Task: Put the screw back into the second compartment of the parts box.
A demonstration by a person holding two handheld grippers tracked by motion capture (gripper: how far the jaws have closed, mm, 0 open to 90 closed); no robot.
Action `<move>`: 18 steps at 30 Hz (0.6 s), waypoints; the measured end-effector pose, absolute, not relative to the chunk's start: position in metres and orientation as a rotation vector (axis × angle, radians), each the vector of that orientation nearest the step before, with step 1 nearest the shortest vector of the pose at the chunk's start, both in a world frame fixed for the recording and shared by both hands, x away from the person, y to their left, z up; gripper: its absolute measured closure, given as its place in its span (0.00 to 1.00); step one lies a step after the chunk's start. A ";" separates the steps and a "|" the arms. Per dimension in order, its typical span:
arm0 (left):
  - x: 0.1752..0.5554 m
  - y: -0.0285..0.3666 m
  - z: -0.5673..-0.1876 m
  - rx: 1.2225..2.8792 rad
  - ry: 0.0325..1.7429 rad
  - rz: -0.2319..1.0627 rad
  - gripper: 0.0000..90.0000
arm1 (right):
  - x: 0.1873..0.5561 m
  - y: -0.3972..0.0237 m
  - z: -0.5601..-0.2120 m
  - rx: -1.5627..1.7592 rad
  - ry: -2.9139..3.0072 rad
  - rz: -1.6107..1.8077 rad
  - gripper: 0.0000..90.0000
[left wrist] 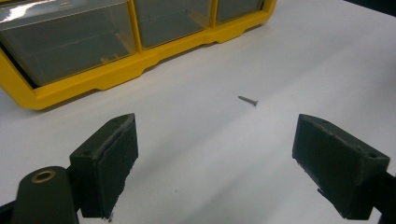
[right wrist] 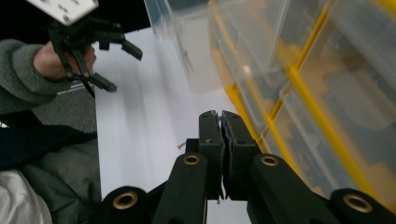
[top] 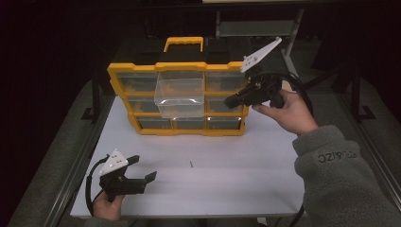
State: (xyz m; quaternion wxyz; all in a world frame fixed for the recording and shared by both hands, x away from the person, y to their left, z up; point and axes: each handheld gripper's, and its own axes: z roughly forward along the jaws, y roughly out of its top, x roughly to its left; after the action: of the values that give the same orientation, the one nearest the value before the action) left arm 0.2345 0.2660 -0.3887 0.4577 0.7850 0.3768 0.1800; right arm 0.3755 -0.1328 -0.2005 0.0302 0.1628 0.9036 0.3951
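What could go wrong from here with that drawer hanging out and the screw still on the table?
1. The clear drawer is pulled far out of the yellow organizer; the right gripper, shut and empty just beside it, might knock it loose.
2. The small screw lies loose on the white table; the left gripper, open close by, may nudge it away rather than pinch it.
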 end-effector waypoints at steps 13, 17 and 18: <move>0.234 0.266 -0.388 1.940 0.932 0.433 0.16 | 0.386 -0.102 -0.141 0.449 2.764 1.202 0.96; 0.234 0.266 -0.388 1.935 0.939 0.427 0.16 | 0.389 -0.083 -0.136 0.425 2.775 1.195 0.96; 0.234 0.266 -0.388 1.933 0.940 0.427 0.15 | 0.390 -0.077 -0.135 0.402 2.768 1.195 0.96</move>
State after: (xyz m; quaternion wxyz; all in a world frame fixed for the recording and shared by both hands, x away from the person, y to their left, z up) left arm 0.2336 0.2660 -0.3883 0.4573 0.7845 0.3813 0.1732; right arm 0.3905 -0.0771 -0.1352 0.0498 0.1318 0.9089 0.3924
